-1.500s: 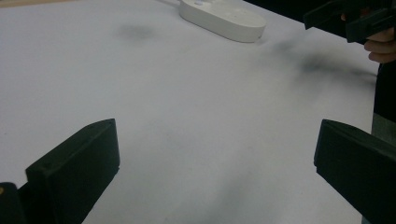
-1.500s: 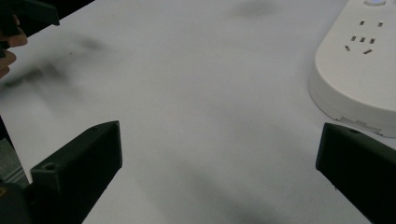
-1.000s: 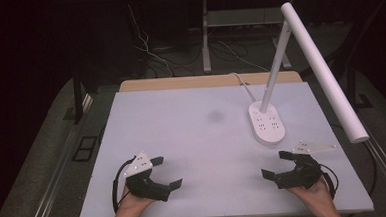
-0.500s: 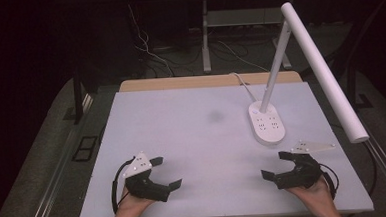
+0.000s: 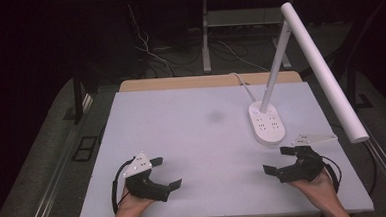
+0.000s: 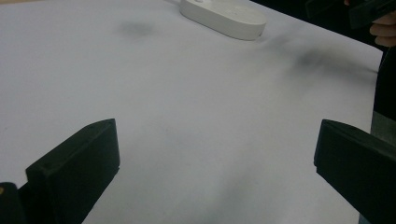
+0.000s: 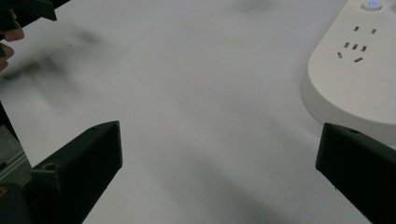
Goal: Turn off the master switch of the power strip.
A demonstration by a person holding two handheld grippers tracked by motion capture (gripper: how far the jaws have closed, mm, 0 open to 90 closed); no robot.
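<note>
Almost nothing has moved since the earlier frames: both tongs sit where they were, near the front edge of the table (image 5: pixel 192 138), well apart from each other.

The left gripper (image 5: pixel 165 174) rests low over the white surface in the person's left hand (image 5: pixel 131 204), its 2 jaws spread wide with bare table between them. In the left gripper view the same wide gap shows, and the lamp base (image 6: pixel 224 16) lies far ahead and slightly to the right of those jaws.

The right gripper (image 5: pixel 279 160) is held in the right hand (image 5: pixel 318 189), its 2 jaws also spread wide and empty. The lamp base (image 5: pixel 266 128), a white oval with sockets on top, stands just ahead of this gripper; in the right gripper view it lies close beside the right-hand jaw, not touching it. The lamp's arm (image 5: pixel 324 76) slants above this gripper.
</note>
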